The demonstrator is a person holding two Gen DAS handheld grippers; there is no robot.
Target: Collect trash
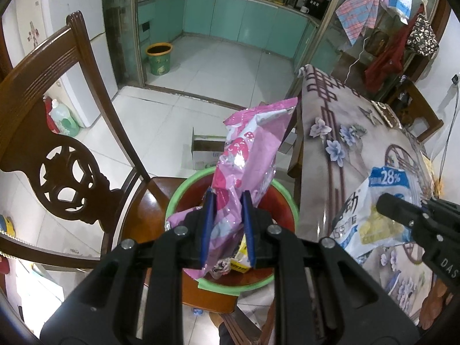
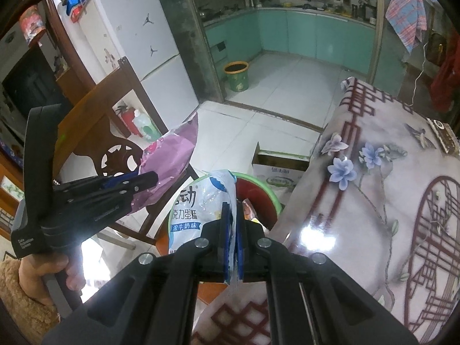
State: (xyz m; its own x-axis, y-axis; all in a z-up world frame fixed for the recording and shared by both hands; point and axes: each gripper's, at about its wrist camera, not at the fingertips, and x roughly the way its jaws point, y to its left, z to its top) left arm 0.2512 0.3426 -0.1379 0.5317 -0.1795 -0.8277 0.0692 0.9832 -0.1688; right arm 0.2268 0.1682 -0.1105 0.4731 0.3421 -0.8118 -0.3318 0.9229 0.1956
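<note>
My left gripper (image 1: 227,195) is shut on a pink snack bag (image 1: 250,143) and holds it upright over a green-rimmed red basin (image 1: 287,201) on a wooden chair seat. The pink bag also shows in the right wrist view (image 2: 175,155), with the left gripper (image 2: 149,178) at the left. My right gripper (image 2: 233,207) is shut on a white and blue snack bag (image 2: 198,201) near the basin (image 2: 273,198). That bag (image 1: 373,212) and the right gripper (image 1: 385,204) show at the right of the left wrist view, over the table edge. Some wrappers lie in the basin.
A table with a flowered cloth (image 2: 373,201) stands at the right. A carved wooden chair back (image 1: 51,132) is at the left. An open cardboard box (image 2: 279,166) sits on the tiled floor beyond the basin. A green bin (image 1: 159,59) stands in the kitchen doorway.
</note>
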